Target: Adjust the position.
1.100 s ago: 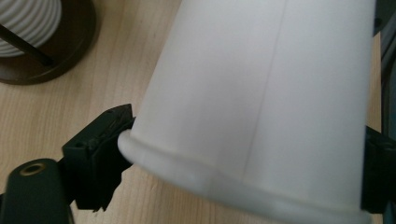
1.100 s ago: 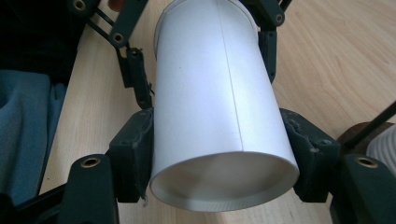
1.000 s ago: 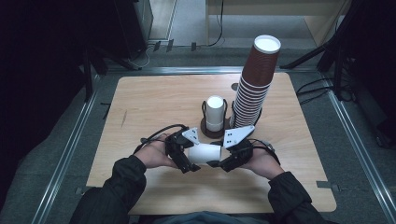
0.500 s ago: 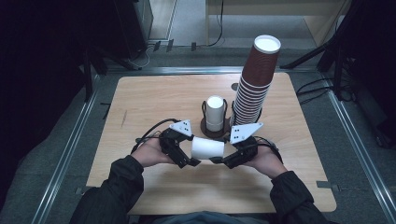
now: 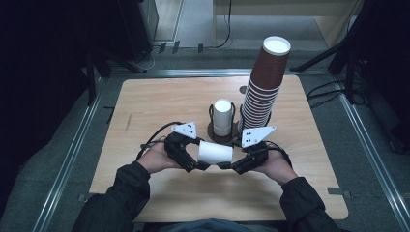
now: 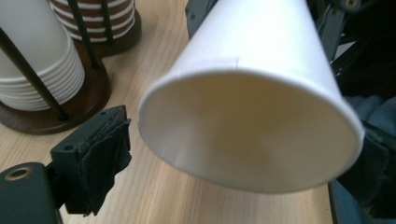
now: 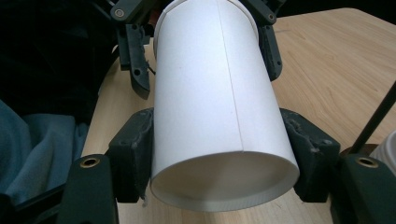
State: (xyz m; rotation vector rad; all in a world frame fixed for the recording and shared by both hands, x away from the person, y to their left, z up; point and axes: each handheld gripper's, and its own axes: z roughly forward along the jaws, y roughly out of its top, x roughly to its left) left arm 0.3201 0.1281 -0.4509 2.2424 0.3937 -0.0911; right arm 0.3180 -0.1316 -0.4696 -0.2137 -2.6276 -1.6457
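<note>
A white paper cup lies on its side in the air just above the table, between my two hands. My right gripper is shut on the cup's base end, with both pads pressed to its wall. The cup's open mouth faces my left gripper, whose jaws stand open around the rim. Its left pad is a small gap away from the cup. In the high view the left gripper and the right gripper face each other across the cup.
Behind the hands a dark wooden holder carries a short stack of white cups. A tall leaning stack of brown cups stands to its right. The wooden table has bare room at the left and back.
The cup has swung from a tilt to lying level between the grippers, and the hands have drawn slightly apart. Little has moved over the last half second.
</note>
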